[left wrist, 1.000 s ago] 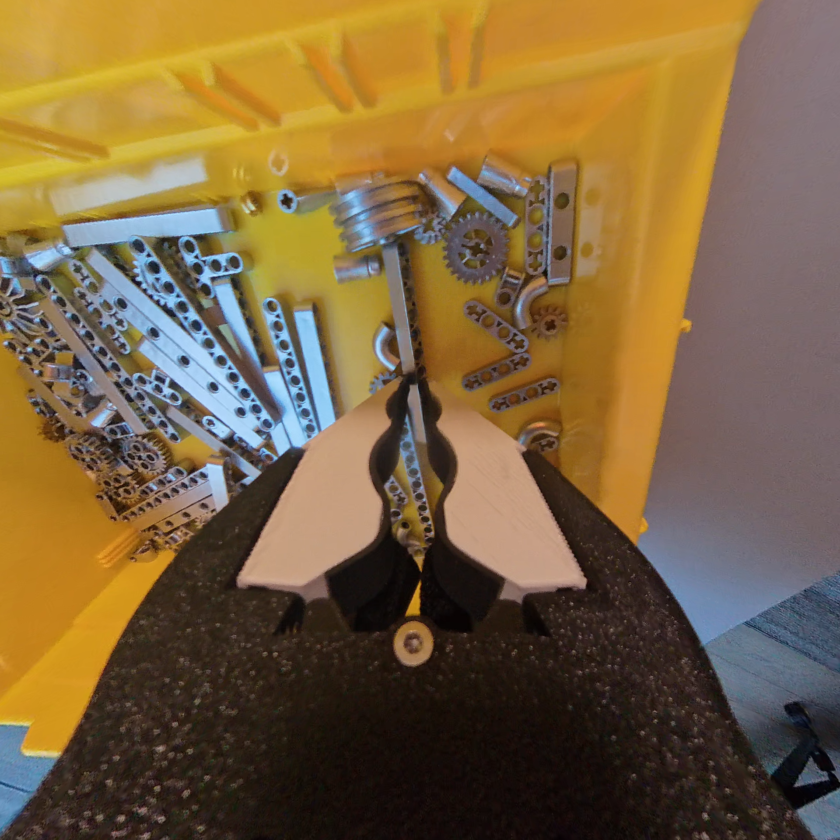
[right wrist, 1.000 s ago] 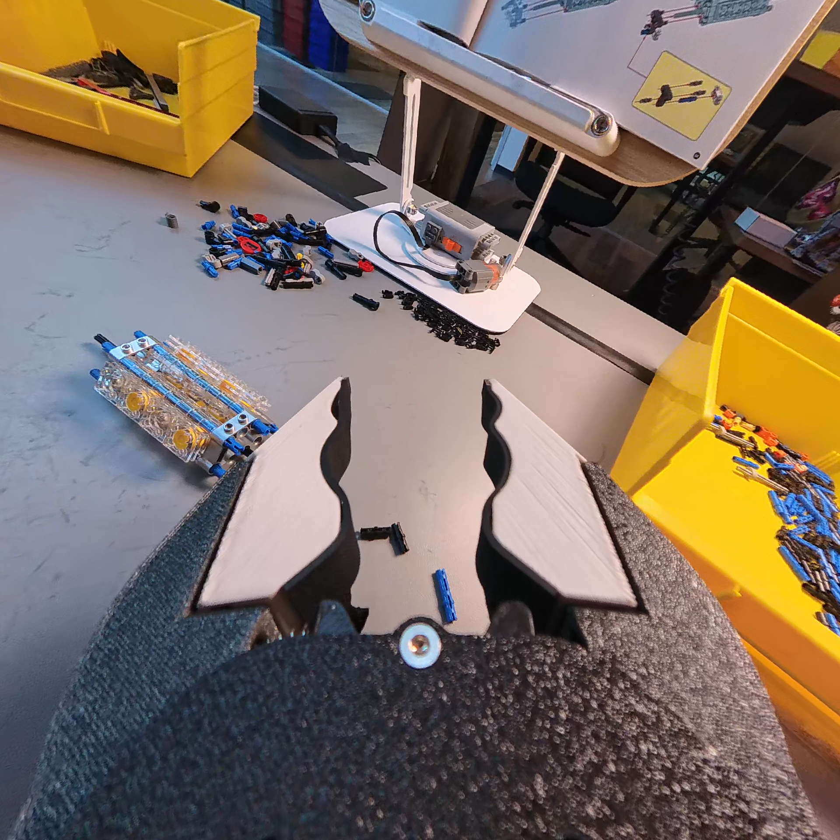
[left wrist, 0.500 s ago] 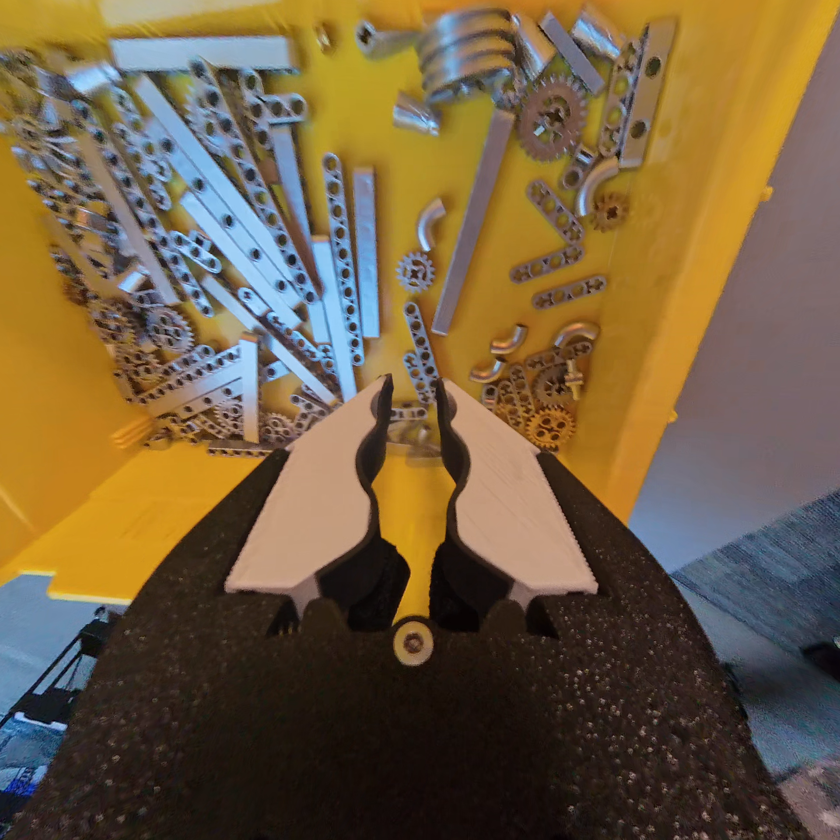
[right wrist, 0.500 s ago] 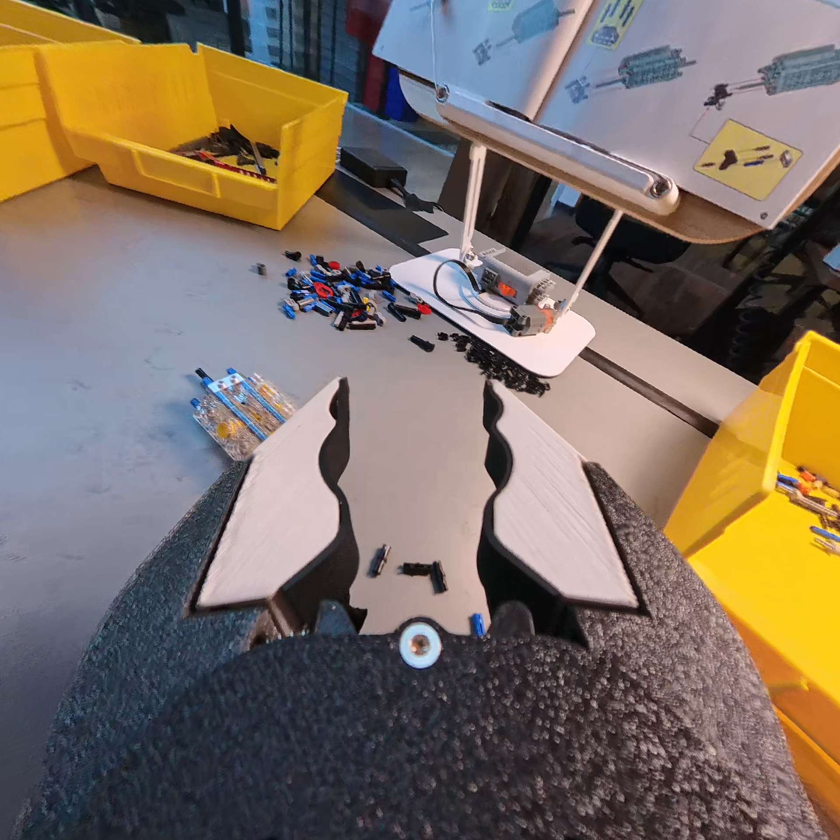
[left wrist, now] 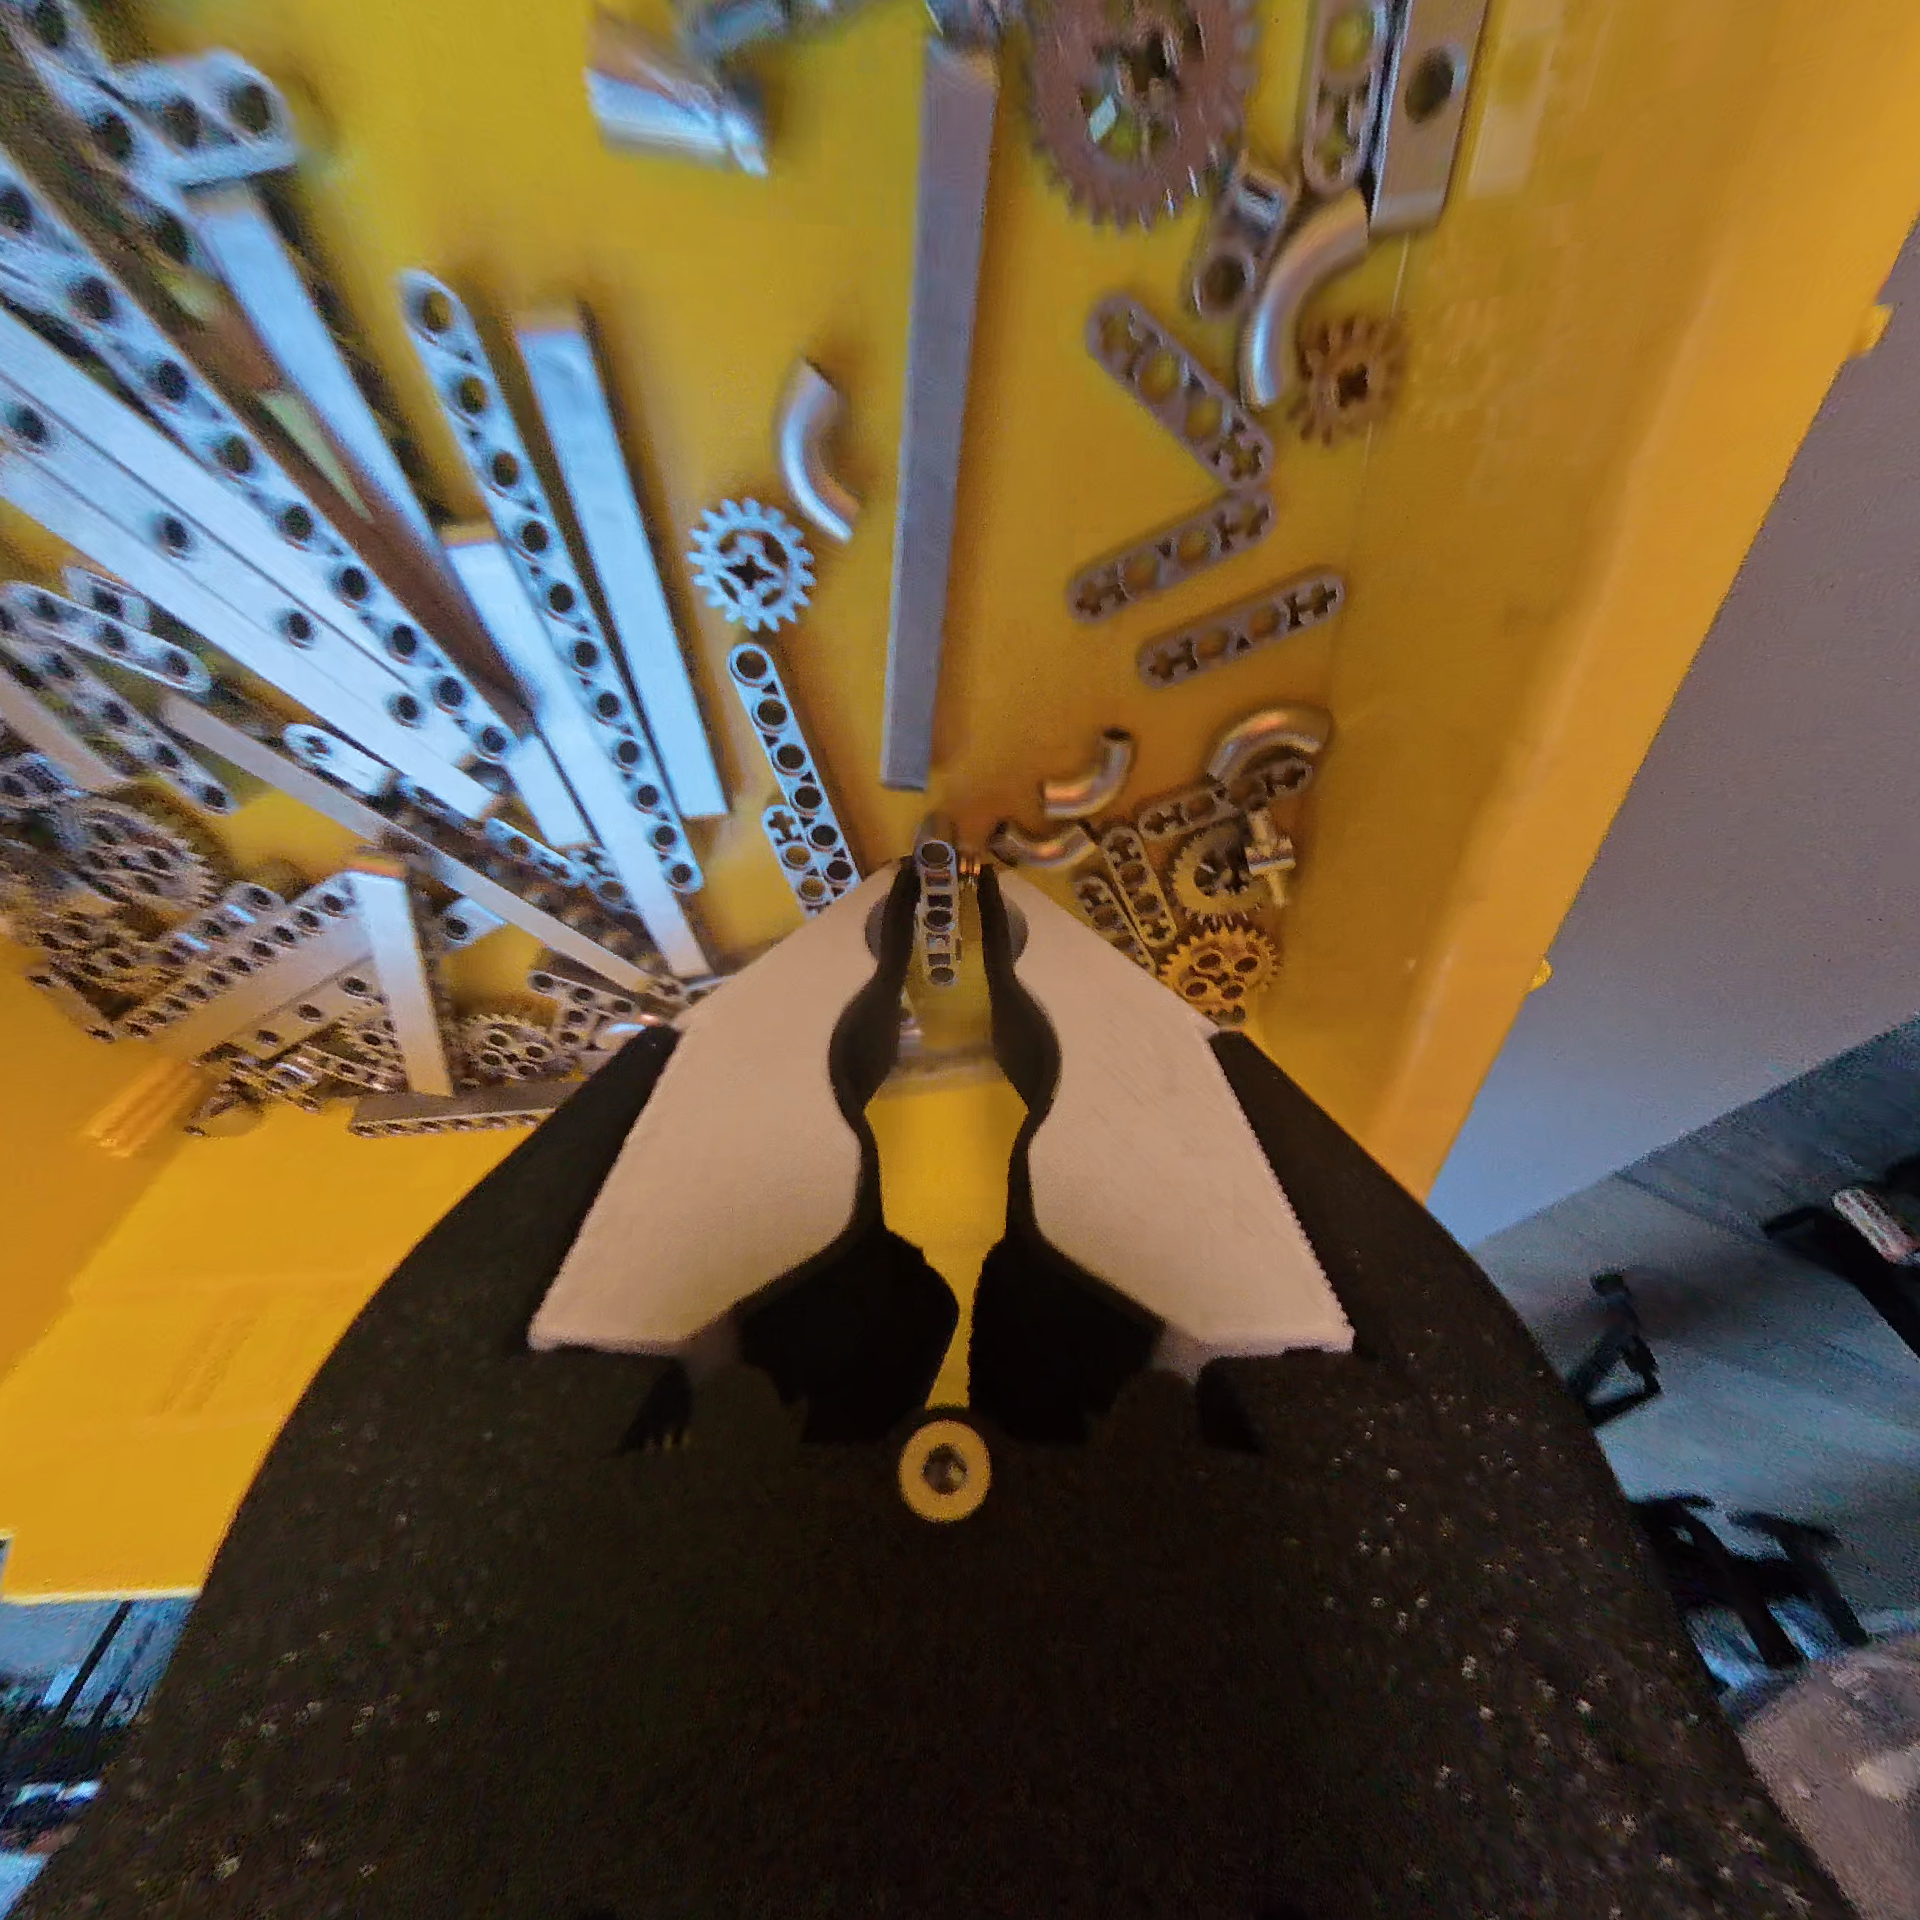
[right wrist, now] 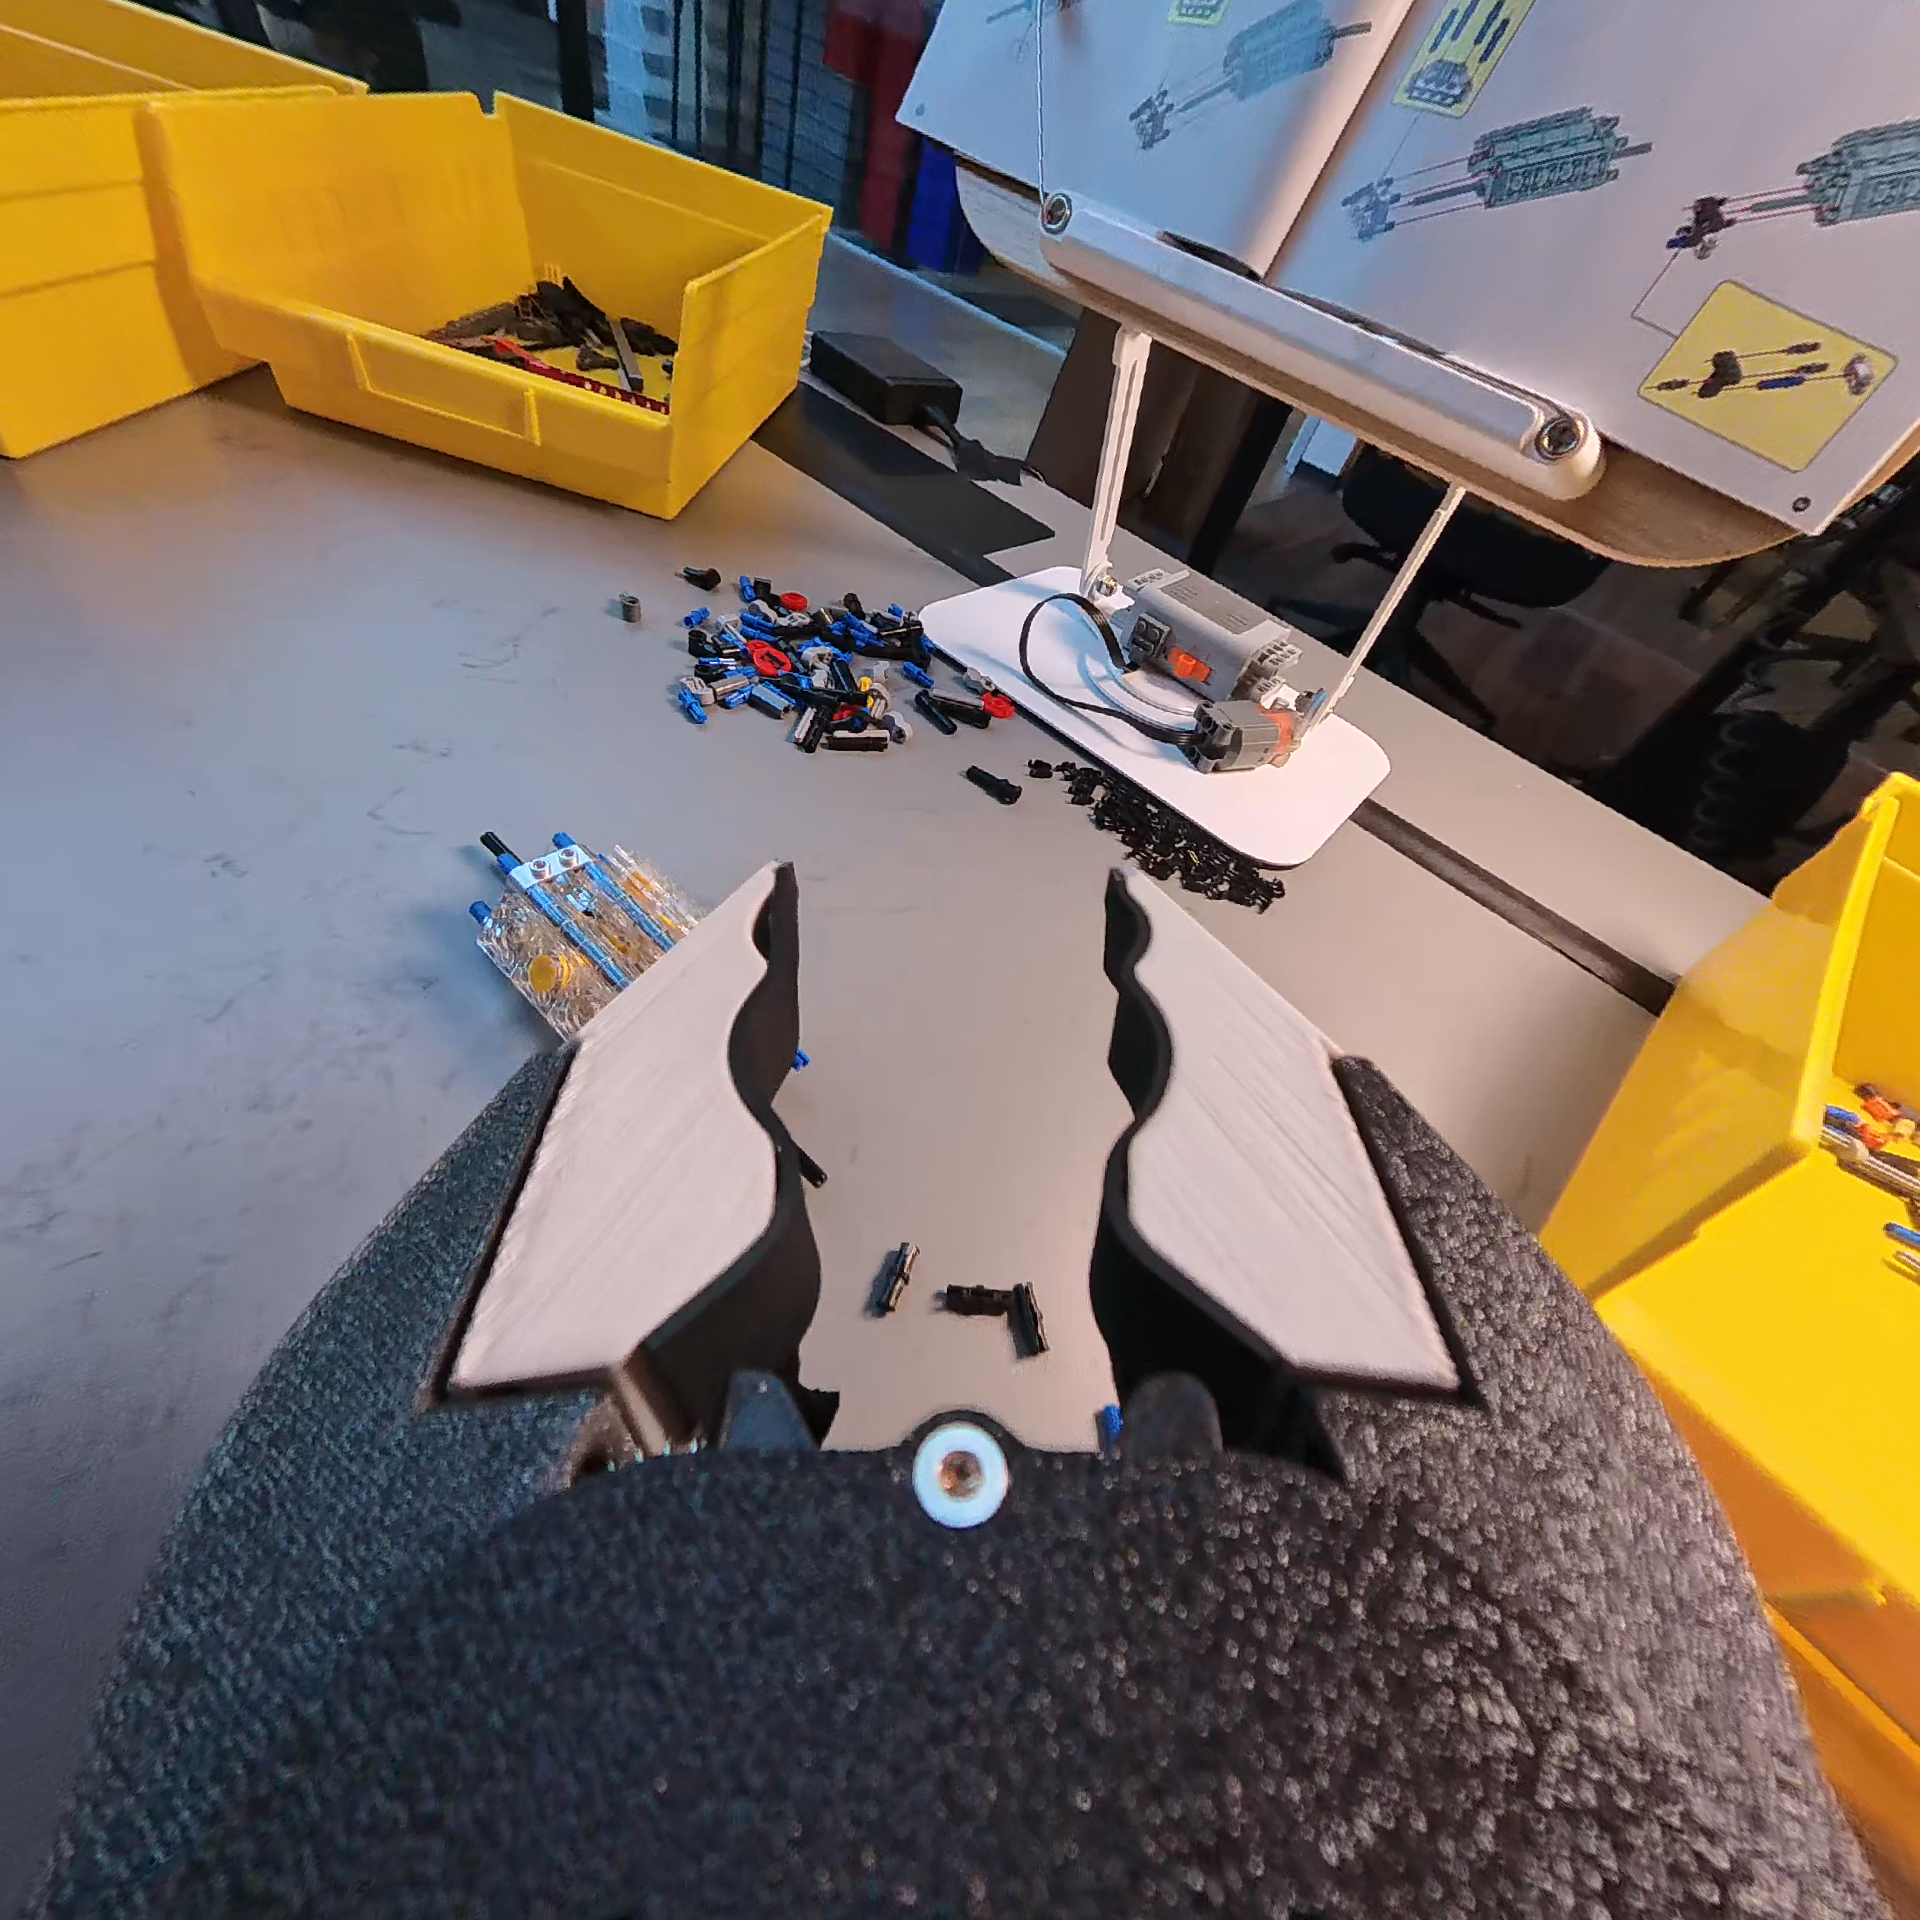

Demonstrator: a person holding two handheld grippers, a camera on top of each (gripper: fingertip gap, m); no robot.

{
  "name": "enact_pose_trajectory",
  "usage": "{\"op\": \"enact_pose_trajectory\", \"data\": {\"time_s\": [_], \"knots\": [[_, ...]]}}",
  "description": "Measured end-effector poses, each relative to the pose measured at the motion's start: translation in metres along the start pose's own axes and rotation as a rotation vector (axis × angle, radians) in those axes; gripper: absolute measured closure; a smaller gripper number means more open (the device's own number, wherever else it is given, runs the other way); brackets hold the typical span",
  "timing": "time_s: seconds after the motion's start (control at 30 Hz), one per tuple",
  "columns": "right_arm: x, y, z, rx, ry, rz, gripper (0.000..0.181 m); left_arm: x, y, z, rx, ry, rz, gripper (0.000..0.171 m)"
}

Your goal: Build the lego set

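Left gripper point(left wrist: 940, 883) pinches a short grey holed beam point(left wrist: 938, 914) at frame centre, inside our yellow bin point(left wrist: 1382, 665) | long grey bar point(left wrist: 935, 416) just above | right gripper point(right wrist: 951, 894) gapes empty over grey table point(right wrist: 260, 779); black pins point(right wrist: 987, 1294) between its fingers, lower centre.

No writing can be read. At two o'clock in the right wrist view, the instruction sheets point(right wrist: 1621, 197) on the stand carry only drawings of parts and arrows.
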State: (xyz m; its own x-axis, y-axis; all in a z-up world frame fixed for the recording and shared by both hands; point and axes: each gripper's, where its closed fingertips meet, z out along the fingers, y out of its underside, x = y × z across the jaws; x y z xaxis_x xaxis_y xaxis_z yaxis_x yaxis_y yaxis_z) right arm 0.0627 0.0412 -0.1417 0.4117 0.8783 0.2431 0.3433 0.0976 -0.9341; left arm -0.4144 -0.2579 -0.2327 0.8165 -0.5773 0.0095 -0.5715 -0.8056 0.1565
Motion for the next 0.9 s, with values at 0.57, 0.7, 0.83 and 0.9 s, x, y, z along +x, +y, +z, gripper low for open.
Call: {"op": "enact_pose_trajectory", "data": {"time_s": [0.57,0.7,0.83,0.9], "knots": [[0.002,0.008,0.000,-0.007,0.006,0.017,0.124,-0.063,0.023,-0.026,-0.062,-0.105,-0.086,0.149],[0.002,0.008,0.001,-0.007,0.005,0.018,0.124,-0.048,0.032,-0.012,-0.156,-0.022,-0.054,0.144],[0.003,0.009,0.001,-0.009,0.005,0.020,0.124,-0.046,0.039,0.000,-0.245,-0.013,-0.002,0.140],[0.003,0.009,0.002,-0.010,0.007,0.019,0.125,-0.050,0.037,0.006,-0.243,-0.018,0.003,0.153]]}}
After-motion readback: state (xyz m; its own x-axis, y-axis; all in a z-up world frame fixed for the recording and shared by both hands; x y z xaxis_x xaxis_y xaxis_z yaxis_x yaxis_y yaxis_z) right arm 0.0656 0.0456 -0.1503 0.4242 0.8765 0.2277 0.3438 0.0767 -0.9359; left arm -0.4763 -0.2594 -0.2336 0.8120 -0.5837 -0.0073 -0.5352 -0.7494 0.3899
